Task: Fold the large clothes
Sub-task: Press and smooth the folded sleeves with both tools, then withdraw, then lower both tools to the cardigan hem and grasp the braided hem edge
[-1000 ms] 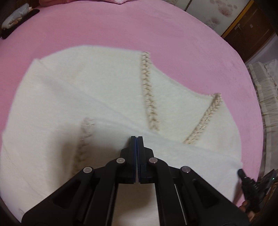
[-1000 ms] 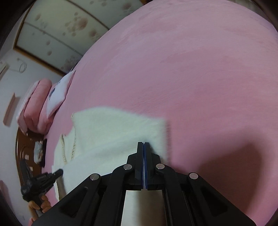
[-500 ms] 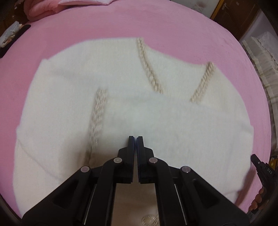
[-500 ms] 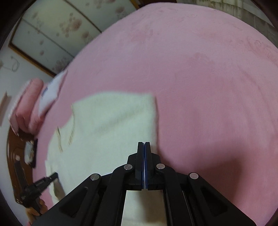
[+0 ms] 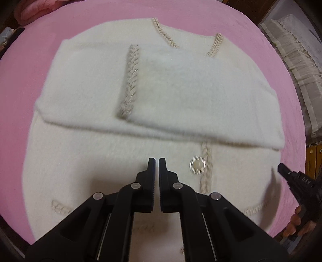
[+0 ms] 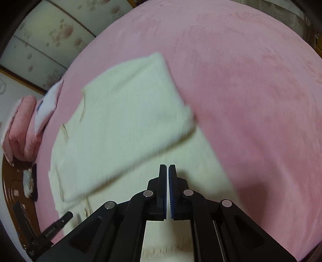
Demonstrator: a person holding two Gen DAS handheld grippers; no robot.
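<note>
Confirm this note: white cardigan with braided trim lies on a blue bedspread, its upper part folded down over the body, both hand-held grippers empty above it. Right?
One thing is wrong: the bedspread is pink, not blue, as the left wrist view shows. The rest stands: the white cardigan with braided trim lies there with its upper part folded over the body, and the left hand-held gripper and right hand-held gripper hold nothing.

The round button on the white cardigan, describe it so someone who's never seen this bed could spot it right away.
Start at the pink bedspread and find the white fluffy cardigan lying on it. Below its folded-over sleeves, follow the braided beige trim running down the front. The round button sits against that trim: a pale disc with a glittery rim, the only one clearly visible.
</note>
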